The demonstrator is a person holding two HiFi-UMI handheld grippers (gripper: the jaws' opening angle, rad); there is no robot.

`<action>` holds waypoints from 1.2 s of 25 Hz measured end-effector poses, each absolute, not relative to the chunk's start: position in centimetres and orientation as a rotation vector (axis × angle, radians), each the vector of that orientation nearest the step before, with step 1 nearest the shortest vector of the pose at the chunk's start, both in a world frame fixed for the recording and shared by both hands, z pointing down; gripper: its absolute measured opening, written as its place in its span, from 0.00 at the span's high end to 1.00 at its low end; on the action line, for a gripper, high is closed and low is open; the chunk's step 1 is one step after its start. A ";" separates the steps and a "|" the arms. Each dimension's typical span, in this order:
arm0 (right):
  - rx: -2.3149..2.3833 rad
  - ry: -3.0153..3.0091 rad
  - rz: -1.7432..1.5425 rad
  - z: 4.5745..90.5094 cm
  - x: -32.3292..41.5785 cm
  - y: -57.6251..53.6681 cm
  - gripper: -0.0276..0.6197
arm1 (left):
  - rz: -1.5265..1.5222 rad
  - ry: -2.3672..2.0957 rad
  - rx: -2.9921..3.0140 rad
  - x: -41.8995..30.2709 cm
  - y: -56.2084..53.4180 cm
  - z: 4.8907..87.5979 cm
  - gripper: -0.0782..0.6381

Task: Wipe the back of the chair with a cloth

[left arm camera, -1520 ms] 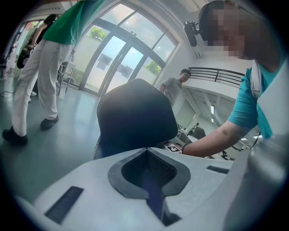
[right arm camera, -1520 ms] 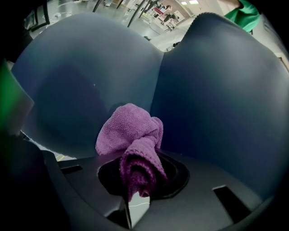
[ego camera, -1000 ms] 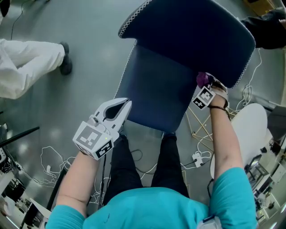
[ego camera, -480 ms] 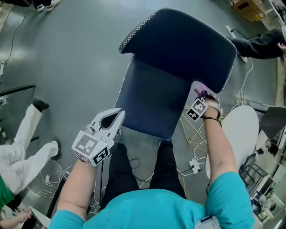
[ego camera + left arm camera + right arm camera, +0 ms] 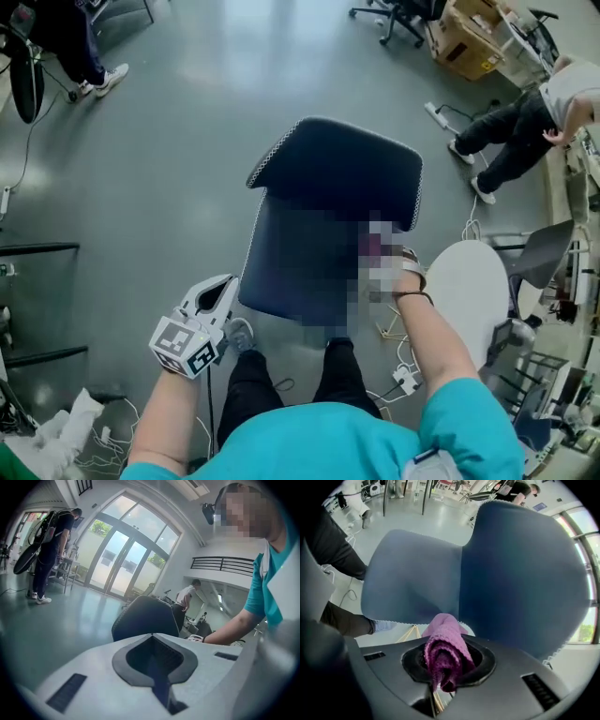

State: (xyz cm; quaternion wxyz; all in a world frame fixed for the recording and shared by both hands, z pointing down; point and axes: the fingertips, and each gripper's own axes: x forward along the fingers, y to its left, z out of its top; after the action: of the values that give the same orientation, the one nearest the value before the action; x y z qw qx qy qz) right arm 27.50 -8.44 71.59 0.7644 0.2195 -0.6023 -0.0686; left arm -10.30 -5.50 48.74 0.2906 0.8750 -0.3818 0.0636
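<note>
A navy chair stands in front of me, its backrest [image 5: 339,167] beyond the seat [image 5: 298,267]. In the right gripper view the seat [image 5: 412,578] fills the left and the backrest [image 5: 525,569] the right. My right gripper [image 5: 446,654] is shut on a bunched purple cloth [image 5: 444,646], close to the chair's right side where seat meets back. A mosaic patch covers it in the head view. My left gripper [image 5: 223,292] hovers off the seat's front left corner, jaws shut with nothing between them. The chair [image 5: 145,618] shows ahead of it.
A white round stool [image 5: 480,289] stands right of the chair, with cables [image 5: 405,375] on the floor beside it. One person [image 5: 520,112] bends over at the upper right and another [image 5: 70,47] stands at the upper left. White rags [image 5: 66,427] lie at lower left.
The head view has pulled up and back, so the chair looks smaller. The right gripper stays at the chair's right side with the cloth. The left gripper sits lower, off the seat's corner.
</note>
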 end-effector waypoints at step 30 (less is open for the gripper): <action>1.115 -2.164 0.524 36.1 18.8 2.0 0.87 | 0.046 -1.067 2.571 -20.0 1.2 21.4 0.88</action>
State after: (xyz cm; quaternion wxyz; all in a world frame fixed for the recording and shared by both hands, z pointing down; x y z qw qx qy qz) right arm 18.76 2.04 36.06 0.3201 0.4244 -0.8232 0.1993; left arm -19.98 1.18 21.39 0.1778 0.9089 -0.3770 0.0162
